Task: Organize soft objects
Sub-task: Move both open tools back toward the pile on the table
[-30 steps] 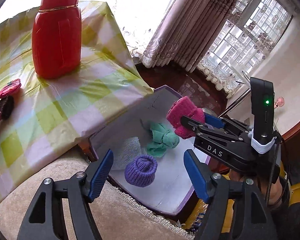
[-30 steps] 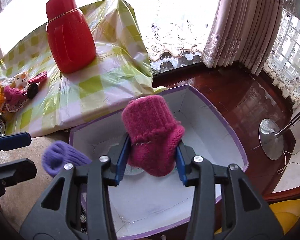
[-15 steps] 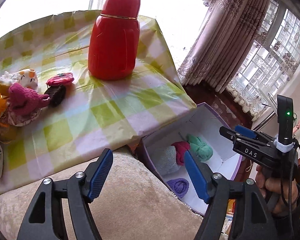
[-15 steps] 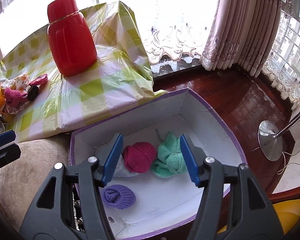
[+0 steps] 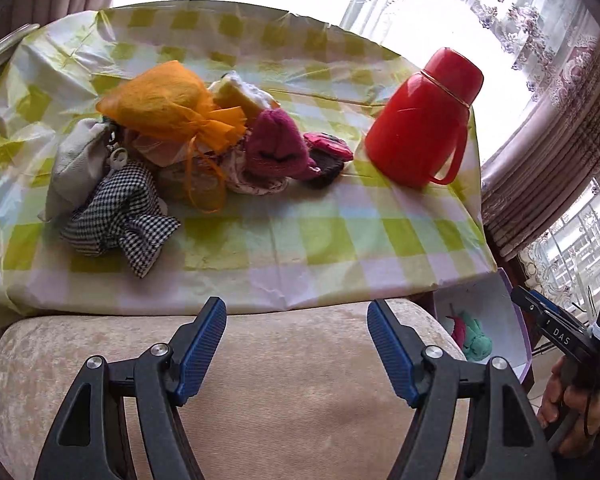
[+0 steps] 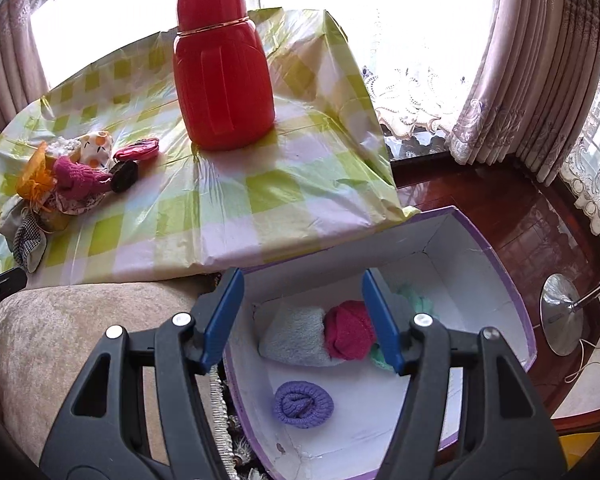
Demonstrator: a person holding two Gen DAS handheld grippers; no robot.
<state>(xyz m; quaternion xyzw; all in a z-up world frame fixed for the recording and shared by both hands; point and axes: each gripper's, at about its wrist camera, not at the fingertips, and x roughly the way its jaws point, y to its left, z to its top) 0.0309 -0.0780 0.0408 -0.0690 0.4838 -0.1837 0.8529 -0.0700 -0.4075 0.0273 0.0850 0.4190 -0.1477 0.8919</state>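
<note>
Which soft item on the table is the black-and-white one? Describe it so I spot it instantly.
Start at the tall red plastic flask on the green-checked tablecloth, then cross to the fabric heap. The houndstooth cloth pouch lies at its near end, the only black-and-white checked piece.

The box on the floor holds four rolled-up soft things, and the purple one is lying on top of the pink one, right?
Not quite. In the right wrist view the purple roll lies by itself on the floor of the box, apart from the pink one. Four soft things, yes.
</note>
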